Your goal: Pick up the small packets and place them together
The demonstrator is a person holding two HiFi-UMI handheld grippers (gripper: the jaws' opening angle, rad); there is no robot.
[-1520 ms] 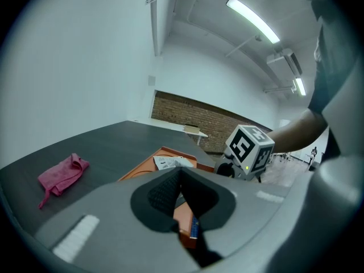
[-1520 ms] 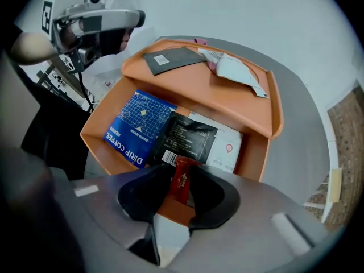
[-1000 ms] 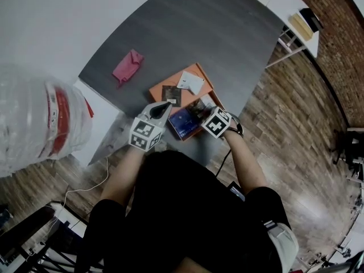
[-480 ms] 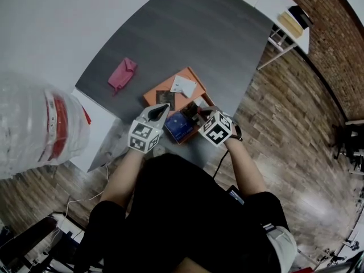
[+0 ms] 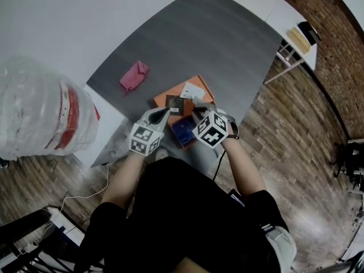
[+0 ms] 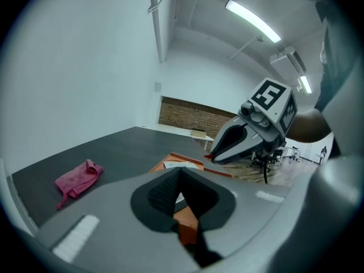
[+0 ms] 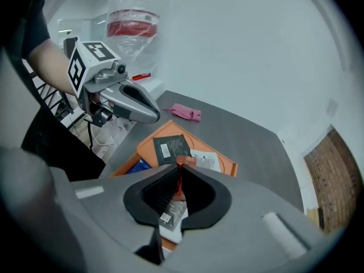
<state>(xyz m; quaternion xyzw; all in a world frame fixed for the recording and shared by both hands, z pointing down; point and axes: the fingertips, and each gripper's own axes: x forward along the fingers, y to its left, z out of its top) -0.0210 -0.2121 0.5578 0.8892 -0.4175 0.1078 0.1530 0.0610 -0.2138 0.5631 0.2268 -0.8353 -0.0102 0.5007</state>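
The right tongs pinch a thin red packet by its edge above the orange tray. With so little hold, it may slip out. The left tongs are closed and empty.

A crumpled pink cloth is laid on the dark grey table, near its left edge. A clear plastic bag with red-and-white contents is seen beside that table.
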